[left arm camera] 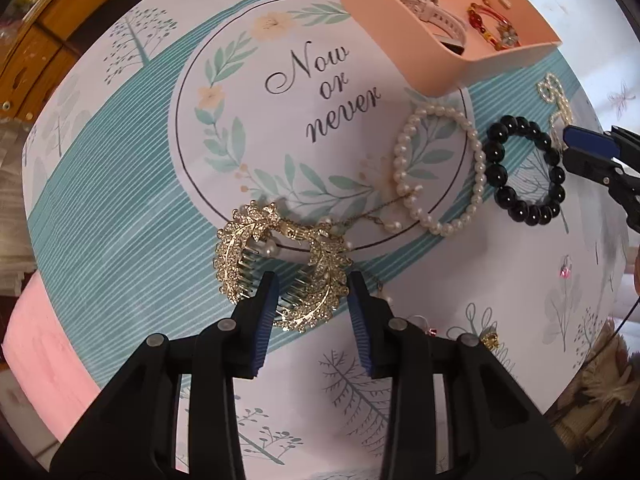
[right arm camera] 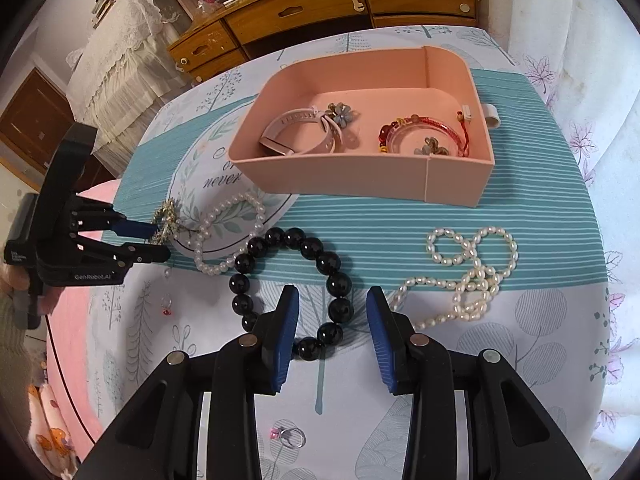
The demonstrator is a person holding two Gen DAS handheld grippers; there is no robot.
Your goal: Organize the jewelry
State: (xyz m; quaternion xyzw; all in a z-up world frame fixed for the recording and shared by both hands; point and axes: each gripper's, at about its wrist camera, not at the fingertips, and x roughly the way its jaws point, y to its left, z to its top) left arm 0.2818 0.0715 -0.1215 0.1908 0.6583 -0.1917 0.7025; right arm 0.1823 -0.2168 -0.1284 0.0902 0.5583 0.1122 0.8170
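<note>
A gold jewelled hair comb (left arm camera: 240, 252) lies left of the cloth's printed circle. My left gripper (left arm camera: 312, 284) points straight down and is shut on the comb's right leaf, which sits between the blue pads. In the right wrist view the left gripper (right arm camera: 158, 240) holds the comb (right arm camera: 164, 216) at the table's left side. My right gripper (right arm camera: 332, 304) stands open, straddling the right side of a black bead bracelet (right arm camera: 312, 248) without touching it. From the left it appears as the right gripper (left arm camera: 567, 146) beside the black bracelet (left arm camera: 496, 156). The pink tray (right arm camera: 360, 176) holds a white watch (right arm camera: 296, 120) and a red bracelet (right arm camera: 420, 124).
A white pearl bracelet (left arm camera: 400, 152) lies between comb and black bracelet, with a thin chain running to the comb. A long pearl necklace (right arm camera: 472, 276) is coiled at right. A ring (right arm camera: 294, 436) and a small pink earring (right arm camera: 166, 312) lie near the front. A wooden dresser (right arm camera: 320, 12) stands behind.
</note>
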